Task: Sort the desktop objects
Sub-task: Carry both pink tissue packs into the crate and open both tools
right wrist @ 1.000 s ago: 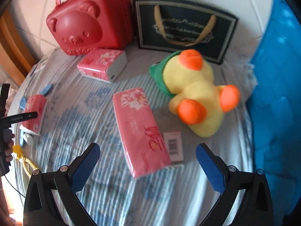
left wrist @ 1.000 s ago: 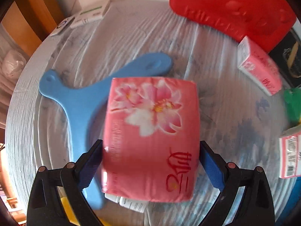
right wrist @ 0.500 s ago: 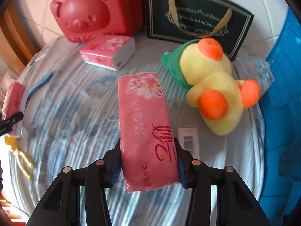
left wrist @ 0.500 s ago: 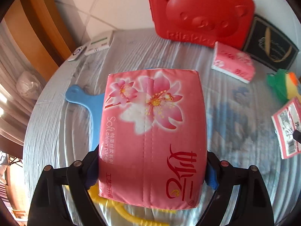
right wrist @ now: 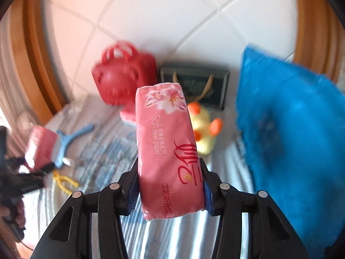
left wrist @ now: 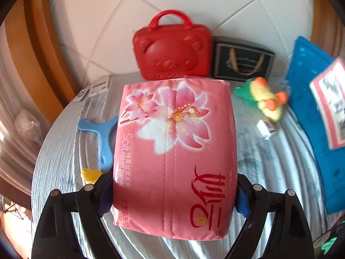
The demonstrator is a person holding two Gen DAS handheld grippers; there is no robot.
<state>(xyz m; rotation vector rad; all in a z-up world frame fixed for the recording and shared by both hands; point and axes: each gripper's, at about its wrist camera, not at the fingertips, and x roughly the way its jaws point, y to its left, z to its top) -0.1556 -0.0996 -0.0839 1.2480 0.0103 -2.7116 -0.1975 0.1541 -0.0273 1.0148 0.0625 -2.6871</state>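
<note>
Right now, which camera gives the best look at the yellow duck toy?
The left wrist view: the duck toy is small but sharp, and its whole body shows on the table. In the right wrist view it is blurred and half hidden behind the tissue pack.

Showing now: three pink tissue packs, namely the left-held pack (left wrist: 174,157), the right-held pack (right wrist: 169,151) and a third pack (right wrist: 127,116) lying by the one red bear case (left wrist: 172,47); one black gift bag (left wrist: 243,61); one yellow plush duck (left wrist: 267,102); one blue hanger (left wrist: 101,137); two grippers, left gripper (left wrist: 172,196) and right gripper (right wrist: 170,192).
</note>
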